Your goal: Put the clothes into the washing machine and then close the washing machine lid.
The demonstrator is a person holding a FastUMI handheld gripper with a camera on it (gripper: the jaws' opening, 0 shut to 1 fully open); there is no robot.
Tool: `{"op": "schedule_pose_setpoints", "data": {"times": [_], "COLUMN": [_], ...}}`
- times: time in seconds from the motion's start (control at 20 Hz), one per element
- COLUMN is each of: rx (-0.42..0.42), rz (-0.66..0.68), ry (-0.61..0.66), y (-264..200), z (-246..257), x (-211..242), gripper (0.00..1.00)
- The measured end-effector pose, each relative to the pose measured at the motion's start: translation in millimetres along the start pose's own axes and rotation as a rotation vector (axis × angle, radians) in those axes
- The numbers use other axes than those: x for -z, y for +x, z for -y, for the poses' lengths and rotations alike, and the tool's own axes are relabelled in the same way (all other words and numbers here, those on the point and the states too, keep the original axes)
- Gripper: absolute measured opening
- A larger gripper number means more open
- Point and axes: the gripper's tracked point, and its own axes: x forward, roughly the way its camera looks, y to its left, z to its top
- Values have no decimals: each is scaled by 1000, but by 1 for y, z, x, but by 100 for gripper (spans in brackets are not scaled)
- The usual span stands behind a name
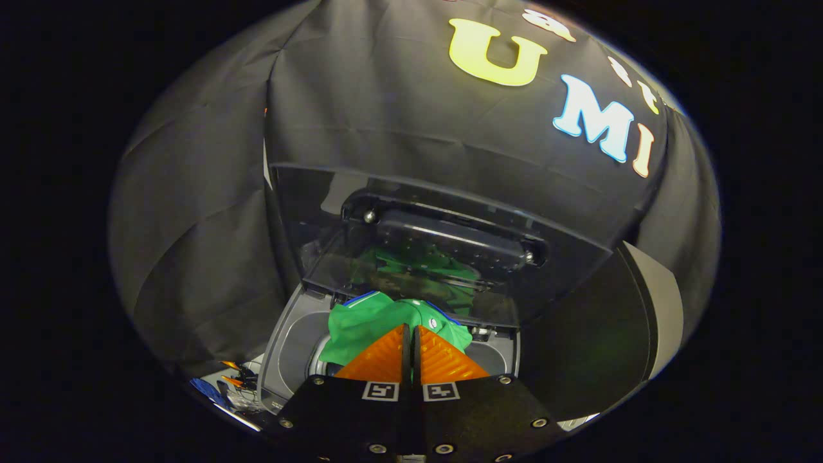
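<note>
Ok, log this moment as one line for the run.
fingers: closed on green garment | garment: over open washer drum | lid: raised, not yet closed

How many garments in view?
1: a green garment pinched in the gripper, above the washing machine opening, lid raised. More may be hidden inside.

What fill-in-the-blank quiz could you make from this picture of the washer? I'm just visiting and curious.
1. The washing machine lid stands ____.
2. The garment over the drum opening is coloured ____.
3. The gripper has its fingers pressed ____, with only a thin gap between them.
4. The garment lies just ____ the fingertips.

Missing words: open; green; together; beyond
</note>
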Motion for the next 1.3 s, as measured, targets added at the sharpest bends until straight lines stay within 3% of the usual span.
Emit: {"op": "schedule_pose_setpoints", "data": {"times": [0.9, 1.3], "rx": [-101, -115], "rz": [-207, -252], "ry": [187, 166], "y": [55, 57], "z": [-33, -41], "x": [97, 115], "gripper": [0, 0]}}
